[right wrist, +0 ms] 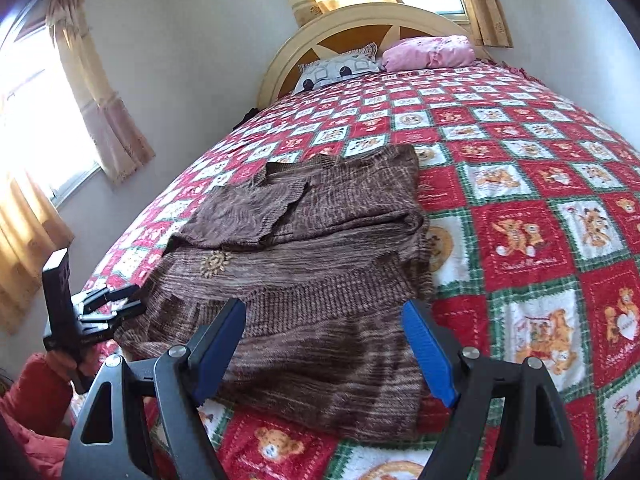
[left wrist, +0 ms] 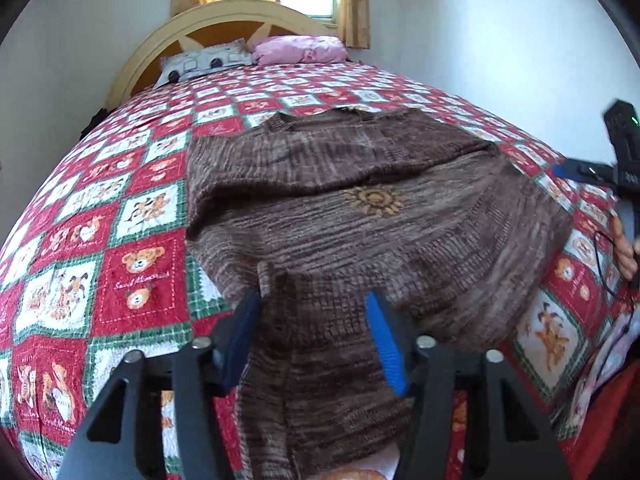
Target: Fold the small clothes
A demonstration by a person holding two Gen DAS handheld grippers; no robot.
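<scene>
Brown sweater (right wrist: 312,264) on bedspread (right wrist: 520,200), beneath both open tools.

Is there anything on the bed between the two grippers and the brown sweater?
Nothing visible. The brown sweater lies bare on the quilt, directly under the open left gripper and open right gripper.

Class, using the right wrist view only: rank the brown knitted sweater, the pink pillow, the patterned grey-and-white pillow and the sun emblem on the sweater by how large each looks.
1. brown knitted sweater, by far the largest.
2-3. pink pillow and patterned pillow: alike, and both lie far from the camera, so unranked.
4. sun emblem, smallest.
</scene>
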